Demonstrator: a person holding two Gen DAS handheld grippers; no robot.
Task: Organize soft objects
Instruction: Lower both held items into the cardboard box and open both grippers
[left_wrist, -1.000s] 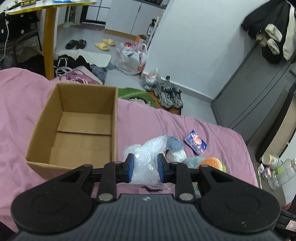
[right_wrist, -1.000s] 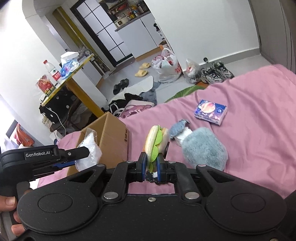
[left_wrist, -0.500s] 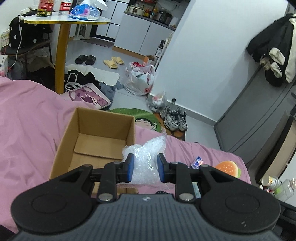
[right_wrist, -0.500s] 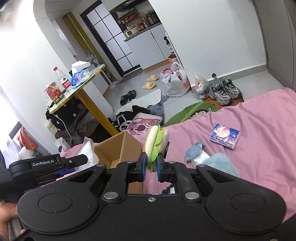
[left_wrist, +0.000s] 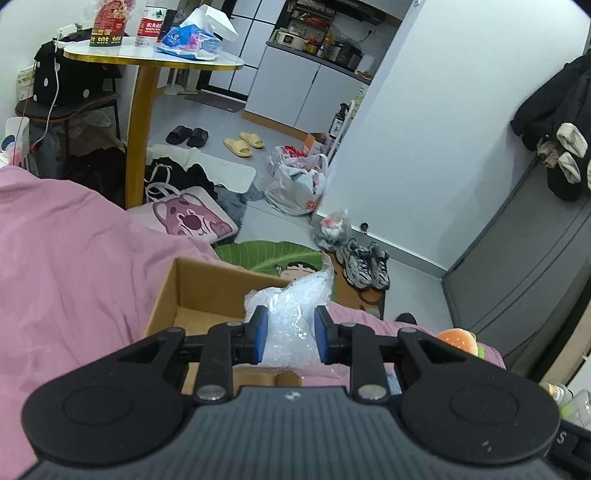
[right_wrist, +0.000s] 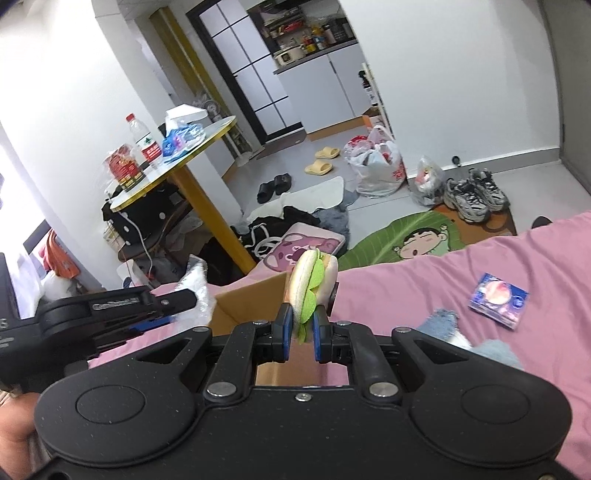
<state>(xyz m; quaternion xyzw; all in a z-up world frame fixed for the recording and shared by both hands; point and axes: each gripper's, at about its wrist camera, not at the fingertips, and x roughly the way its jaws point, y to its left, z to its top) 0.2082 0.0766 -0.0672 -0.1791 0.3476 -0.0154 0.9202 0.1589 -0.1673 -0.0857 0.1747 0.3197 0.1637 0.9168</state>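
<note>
My left gripper is shut on a clear bubble-wrap bag and holds it above the open cardboard box on the pink bed. My right gripper is shut on a plush hamburger, held on edge over the box's near corner. The hamburger also shows in the left wrist view, to the right. The left gripper with the bag shows at the left of the right wrist view. A blue-grey plush toy lies on the bed at the right.
A small blue tissue packet lies on the pink bedcover. Beyond the bed's edge are a round yellow table, shoes, bags and a green floor mat. A grey cabinet stands at the right.
Both grippers have risen and moved left toward the box, carrying the bubble-wrap bag and the plush hamburger. The views tilted up, showing more of the room.
</note>
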